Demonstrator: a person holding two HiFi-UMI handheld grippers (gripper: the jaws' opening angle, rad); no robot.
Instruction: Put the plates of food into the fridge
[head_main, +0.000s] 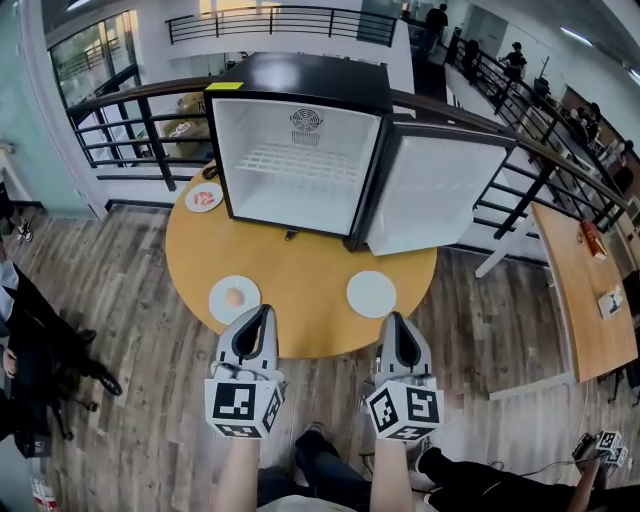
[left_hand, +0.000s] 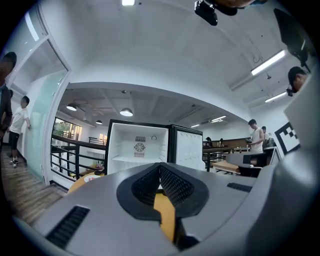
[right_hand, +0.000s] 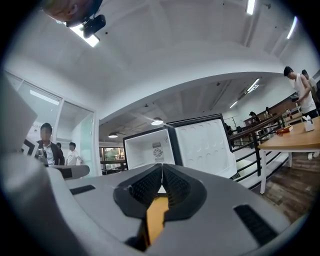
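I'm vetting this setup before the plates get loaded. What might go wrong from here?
The round food on the near plate may roll off if that plate tilts in lifting.
Both the left gripper and right gripper are shut; pushed on, they would shove plates.
The plate beside the fridge is easily missed.

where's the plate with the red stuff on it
Head view: the plate sits on the round table at its far left edge, just left of the open fridge.
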